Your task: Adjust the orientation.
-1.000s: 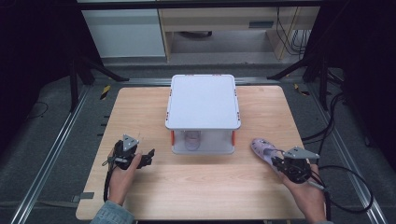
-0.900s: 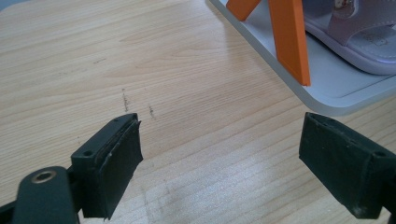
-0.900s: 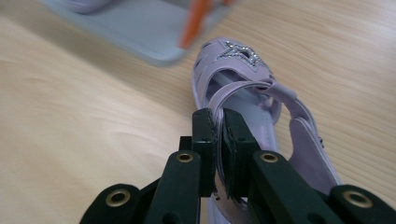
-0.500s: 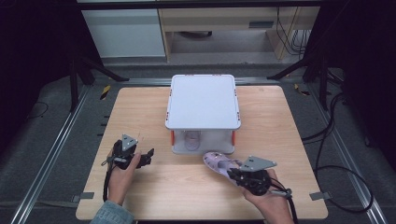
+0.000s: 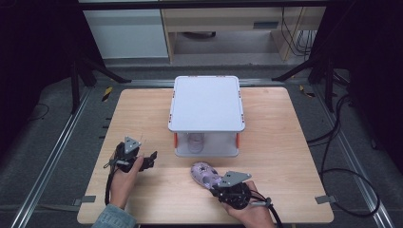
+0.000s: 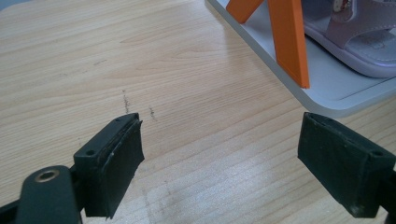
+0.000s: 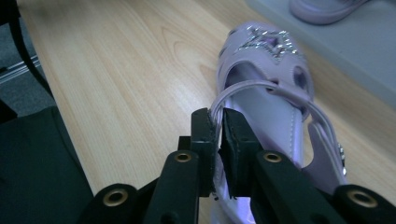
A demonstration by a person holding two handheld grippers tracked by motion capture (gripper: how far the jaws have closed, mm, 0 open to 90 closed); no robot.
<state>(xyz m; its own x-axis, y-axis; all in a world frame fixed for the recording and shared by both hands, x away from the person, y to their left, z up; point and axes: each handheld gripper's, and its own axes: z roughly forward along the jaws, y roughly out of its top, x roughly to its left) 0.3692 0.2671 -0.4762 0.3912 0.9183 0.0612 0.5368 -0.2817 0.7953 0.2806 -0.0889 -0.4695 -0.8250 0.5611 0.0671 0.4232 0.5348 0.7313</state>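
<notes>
Halfway, we figured. Left of the white rack [image 5: 206, 108], our left hand-held gripper [image 6: 233, 163] sat wide and empty. One sandal [image 5: 195, 142] was already shelved inside; just in front, the right hand-held gripper [image 7: 218, 135] pinched the second sandal's [image 7: 266, 93] strap, still to go in.

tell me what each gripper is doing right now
left gripper: open, nothing between its fingers.
right gripper: closed on the strap of the purple sandal.
</notes>
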